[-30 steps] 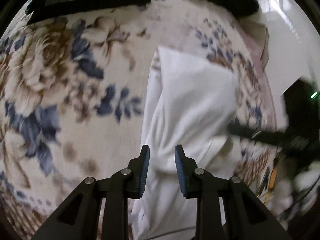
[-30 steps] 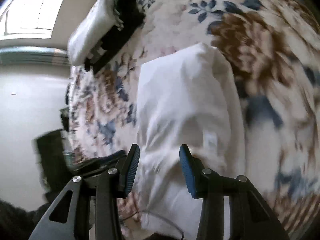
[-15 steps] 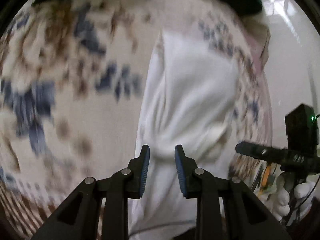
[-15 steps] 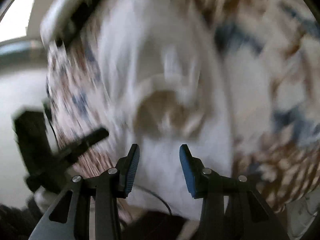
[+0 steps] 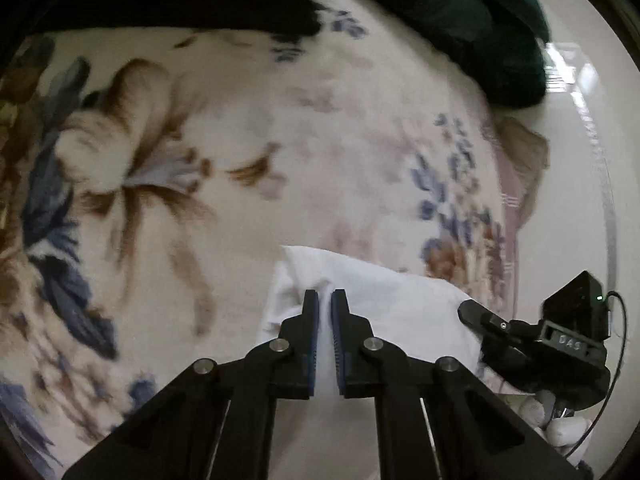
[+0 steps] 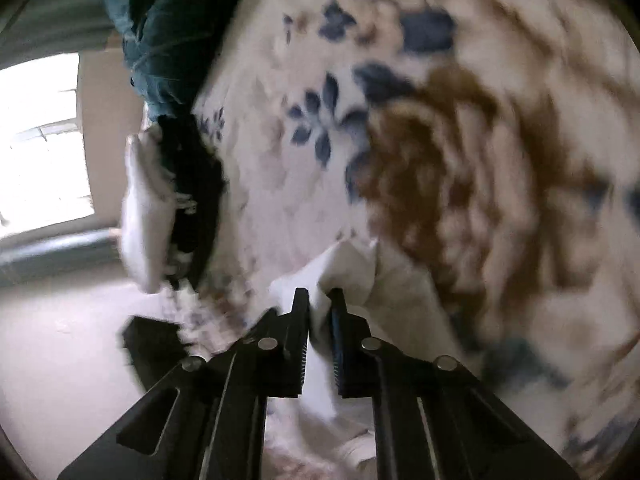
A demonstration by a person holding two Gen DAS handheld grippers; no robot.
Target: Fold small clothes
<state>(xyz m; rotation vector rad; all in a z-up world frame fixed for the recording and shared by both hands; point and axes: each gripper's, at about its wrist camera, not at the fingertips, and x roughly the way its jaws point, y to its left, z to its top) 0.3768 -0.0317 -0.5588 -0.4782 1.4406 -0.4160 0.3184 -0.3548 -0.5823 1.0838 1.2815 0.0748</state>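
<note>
Both grippers are pinched onto the same white garment (image 5: 384,304), which lies on the floral blanket (image 5: 248,152) of the bed, close to the bed's edge where the pale floor (image 5: 576,168) begins. The left gripper (image 5: 324,298) has its blue-padded fingers almost together, with a thin fold of the white cloth caught between them. The right gripper (image 6: 318,300) is likewise nearly closed, a ridge of the same cloth bunched up between its fingers. From the left wrist view the right gripper (image 5: 472,314) shows at the garment's far side, its tip touching the cloth, a gloved hand (image 5: 560,420) below it. At the far end of the bed sits a heap of dark teal and black clothing (image 5: 460,12); beside it in the right wrist view lies something white (image 6: 144,208). The right wrist view is blurred.
</note>
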